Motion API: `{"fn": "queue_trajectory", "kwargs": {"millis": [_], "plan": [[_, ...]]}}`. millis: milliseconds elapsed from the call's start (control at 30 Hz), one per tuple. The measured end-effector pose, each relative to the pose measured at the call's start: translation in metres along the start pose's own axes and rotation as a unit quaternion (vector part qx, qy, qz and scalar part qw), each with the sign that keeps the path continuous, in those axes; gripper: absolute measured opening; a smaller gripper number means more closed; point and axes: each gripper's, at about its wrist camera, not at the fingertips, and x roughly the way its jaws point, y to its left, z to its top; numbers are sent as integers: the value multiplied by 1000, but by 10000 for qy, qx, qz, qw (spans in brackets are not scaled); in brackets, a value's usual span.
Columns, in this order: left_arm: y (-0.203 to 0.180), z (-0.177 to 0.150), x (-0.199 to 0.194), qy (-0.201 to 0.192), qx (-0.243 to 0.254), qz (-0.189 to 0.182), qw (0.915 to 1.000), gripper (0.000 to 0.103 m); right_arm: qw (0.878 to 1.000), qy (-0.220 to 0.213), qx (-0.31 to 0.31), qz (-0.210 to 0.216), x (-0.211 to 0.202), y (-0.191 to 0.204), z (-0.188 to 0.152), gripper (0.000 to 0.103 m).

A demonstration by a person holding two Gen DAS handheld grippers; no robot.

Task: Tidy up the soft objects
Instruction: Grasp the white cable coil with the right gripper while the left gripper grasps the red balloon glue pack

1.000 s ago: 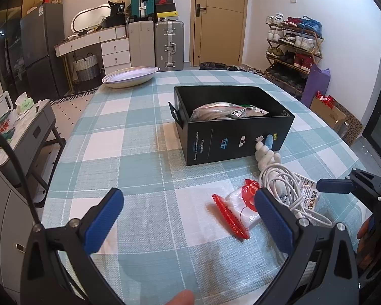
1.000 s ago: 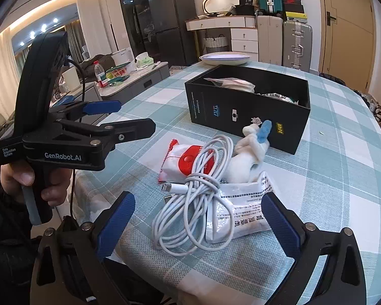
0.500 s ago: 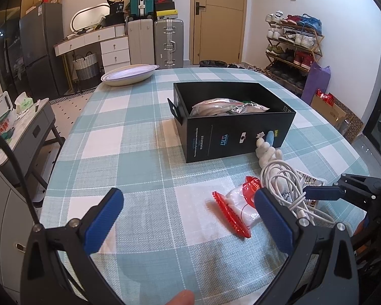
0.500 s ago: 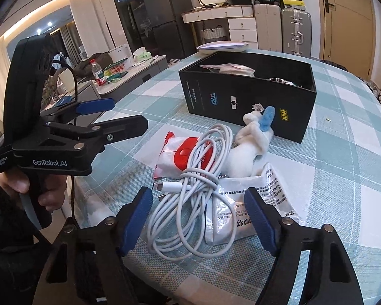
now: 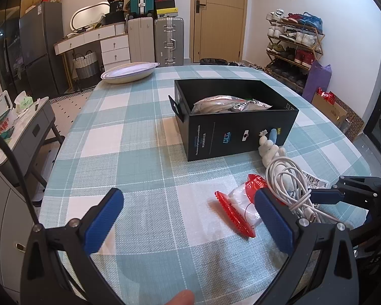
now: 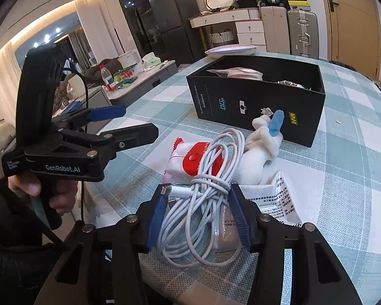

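Closing claw, right: my right gripper (image 6: 195, 212) is drawing its jaws in around the white cable bundle (image 6: 205, 178); the blue pads (image 6: 157, 214) flank the coil on both sides, and I cannot tell whether they press on it yet.
Released claw, left: my left gripper (image 5: 188, 222) stands wide apart over bare cloth, nothing between its jaws; a hand (image 6: 42, 190) grips its handle in the right wrist view.
Cable bundle: lies at the near edge of the checked table (image 5: 139, 152), draped over the red-and-white packet (image 6: 190, 160) and the printed white pouch (image 6: 279, 198).
Plush toy: white plush toy (image 6: 260, 147) with a blue part, lying just in front of the black box (image 5: 236, 117), touching the cable.
Black box: open-topped, mid-table, holding bagged items (image 5: 228, 103).
Red-and-white packet: flat on the cloth, just beside my left gripper's right finger.
Shallow bowl: pale shallow bowl (image 5: 129, 72) at the far table edge, well apart from the rest.
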Motion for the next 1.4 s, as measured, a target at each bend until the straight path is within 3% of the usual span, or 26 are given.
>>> {"fn": "queue_trajectory", "kwargs": {"millis": [233, 433, 733, 1200, 1400], "plan": [[2, 0, 0, 7, -37, 4, 10000, 103, 9997, -155, 100, 132, -8, -1, -2, 49], [2, 0, 1, 38, -20, -33, 10000, 103, 9983, -530, 169, 172, -26, -4, -3, 49], [-11, -1, 13, 254, 127, -279, 9992, 103, 9941, -1017, 374, -16, -52, -15, -2, 49], [-45, -3, 33, 468, 688, -483, 9954, 101, 9921, -1099, 559, -235, -65, -33, -2, 49], [-50, -4, 38, 579, 761, -541, 9939, 91, 9919, -1091, 597, -266, -65, -35, -4, 49]]}}
